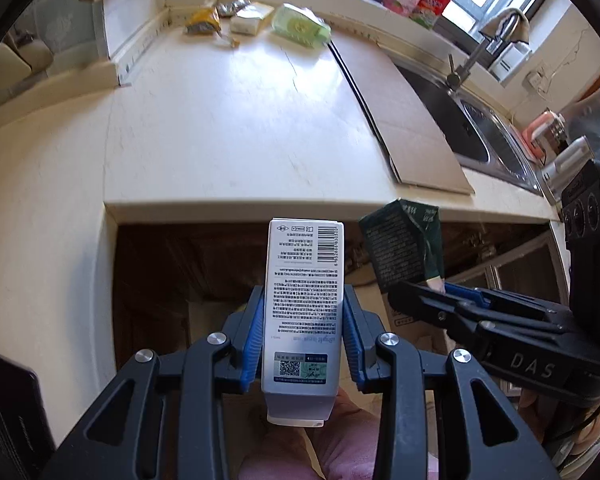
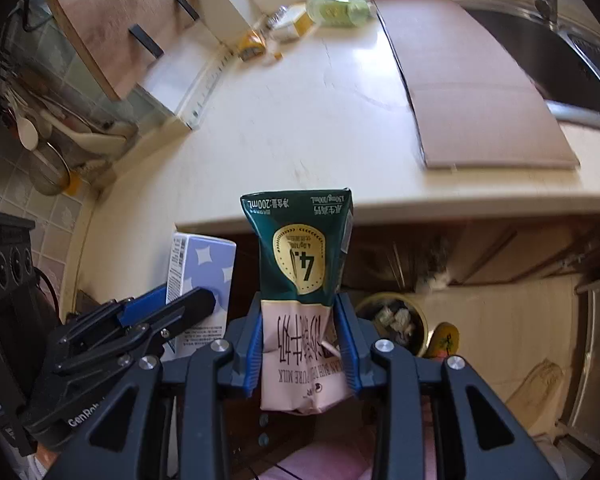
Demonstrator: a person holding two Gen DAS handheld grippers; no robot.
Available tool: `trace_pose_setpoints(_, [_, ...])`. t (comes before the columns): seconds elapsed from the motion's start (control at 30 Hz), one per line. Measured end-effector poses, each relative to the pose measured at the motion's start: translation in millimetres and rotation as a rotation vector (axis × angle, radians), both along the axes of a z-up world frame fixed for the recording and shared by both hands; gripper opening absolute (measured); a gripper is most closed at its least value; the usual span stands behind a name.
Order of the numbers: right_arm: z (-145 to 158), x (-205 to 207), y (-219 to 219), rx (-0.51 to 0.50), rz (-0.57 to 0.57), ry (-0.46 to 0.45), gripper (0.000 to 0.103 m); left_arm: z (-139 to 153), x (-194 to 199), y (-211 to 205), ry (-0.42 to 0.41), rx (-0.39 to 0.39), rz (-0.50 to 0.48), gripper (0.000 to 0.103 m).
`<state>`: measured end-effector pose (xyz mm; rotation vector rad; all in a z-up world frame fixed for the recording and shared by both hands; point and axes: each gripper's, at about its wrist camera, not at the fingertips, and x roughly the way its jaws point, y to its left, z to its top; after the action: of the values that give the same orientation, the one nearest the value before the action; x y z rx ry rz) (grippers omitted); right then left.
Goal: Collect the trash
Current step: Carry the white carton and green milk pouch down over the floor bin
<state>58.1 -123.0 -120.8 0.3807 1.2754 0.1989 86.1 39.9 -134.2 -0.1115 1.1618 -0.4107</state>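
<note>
Green-and-pink, the crumpled milk carton point(image 2: 306, 280) is clamped in the right gripper point(image 2: 300, 320) and the white box point(image 1: 304, 300) is clamped in the left gripper point(image 1: 304, 320), both below the cream countertop's point(image 1: 220, 128) front edge, wrappers point(image 1: 204, 20) lying at its far end.

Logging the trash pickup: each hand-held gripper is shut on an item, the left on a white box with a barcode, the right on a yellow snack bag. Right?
Not quite. The right hand-held gripper grips a green and pink milk carton, as the right wrist view shows; the yellow snack bag lies on the counter. The left hand-held gripper does hold the white box.
</note>
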Motion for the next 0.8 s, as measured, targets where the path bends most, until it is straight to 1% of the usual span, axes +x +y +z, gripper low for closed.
trace_pose_setpoints(0.2, [-31.5,-29.1,-8.1,-0.013,-0.016,0.092,0.033,-36.2,-14.4,-14.1,0.082,-0.006,-0.025,0.034])
trace_pose_setpoints(0.33, [-61.8,-43.6,-15.4,-0.012,-0.023,0.158,0.033,-66.6,-22.2,-23.2,0.133,0.008,-0.037,0.034])
trace_pose_setpoints(0.43, [-89.8,-49.5,-21.2,-0.011,-0.035,0.209,0.033,-98.1,-26.4,-29.4,0.174,0.031,-0.034,0.034])
trace_pose_setpoints(0.5, [-112.6,-52.6,-26.0,-0.01,-0.043,0.244,0.033,-124.6,-28.2,-31.6,0.209,0.046,-0.023,0.034])
trace_pose_setpoints(0.67, [-178.9,-51.5,-36.4,0.007,-0.06,0.332,0.033,-188.6,-28.3,-32.4,0.275,0.069,0.022,0.034])
trace_pose_setpoints(0.8, [-230.4,-46.7,-39.2,0.013,-0.063,0.38,0.034,-248.5,-24.1,-30.4,0.327,0.074,0.063,0.034])
